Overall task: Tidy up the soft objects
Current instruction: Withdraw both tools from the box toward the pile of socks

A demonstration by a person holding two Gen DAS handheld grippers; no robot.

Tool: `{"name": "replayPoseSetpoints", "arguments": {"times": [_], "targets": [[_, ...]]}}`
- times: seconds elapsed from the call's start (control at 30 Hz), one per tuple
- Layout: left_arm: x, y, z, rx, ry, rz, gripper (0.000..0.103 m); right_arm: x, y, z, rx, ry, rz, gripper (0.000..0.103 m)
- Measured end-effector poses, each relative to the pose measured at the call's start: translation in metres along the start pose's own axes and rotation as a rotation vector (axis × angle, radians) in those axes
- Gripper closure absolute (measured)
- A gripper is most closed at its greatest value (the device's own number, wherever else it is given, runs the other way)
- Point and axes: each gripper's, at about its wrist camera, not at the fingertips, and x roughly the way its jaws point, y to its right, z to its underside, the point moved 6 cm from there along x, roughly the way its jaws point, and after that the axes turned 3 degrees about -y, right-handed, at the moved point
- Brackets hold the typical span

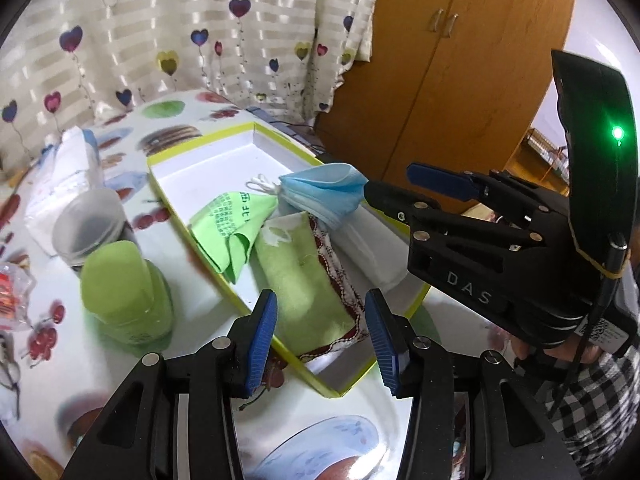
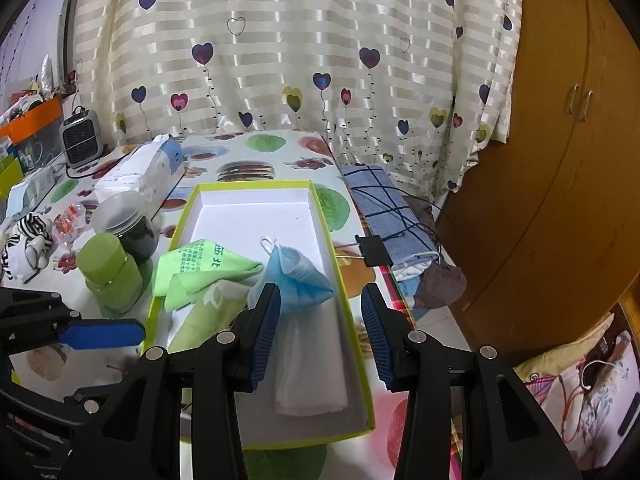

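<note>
A white box with a yellow-green rim [image 1: 208,176] [image 2: 256,220] lies on the fruit-print table. Inside it are a green printed cloth [image 1: 228,224] [image 2: 200,268], a folded green towel [image 1: 304,280] [image 2: 208,316] over a red-patterned cloth [image 1: 340,276], a folded white cloth [image 2: 312,360] and a bunched blue face mask [image 1: 324,192] [image 2: 300,276]. My left gripper [image 1: 322,340] hangs open over the towel's near end, holding nothing. My right gripper [image 2: 320,328] [image 1: 392,182] is open over the white cloth. The mask leans against its left pad [image 2: 266,320] and is not pinched.
Left of the box stand a green bottle [image 1: 124,292] [image 2: 110,272], a grey-lidded jar [image 2: 124,220] and a tissue pack [image 2: 144,172]. A blue checked cloth [image 2: 384,212] and a black binder clip [image 2: 374,252] sit at the table's right edge. Behind are a curtain and a wooden wardrobe [image 2: 560,160].
</note>
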Motion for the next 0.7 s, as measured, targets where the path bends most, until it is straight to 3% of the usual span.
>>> {"name": "replayPoseSetpoints", "arguments": {"times": [0.7], "targets": [[-0.060, -0.023, 0.032, -0.041, 0.095, -0.115, 0.053, -0.039, -0.046, 0.012, -0.002, 0.064, -0.093, 0.059]]}}
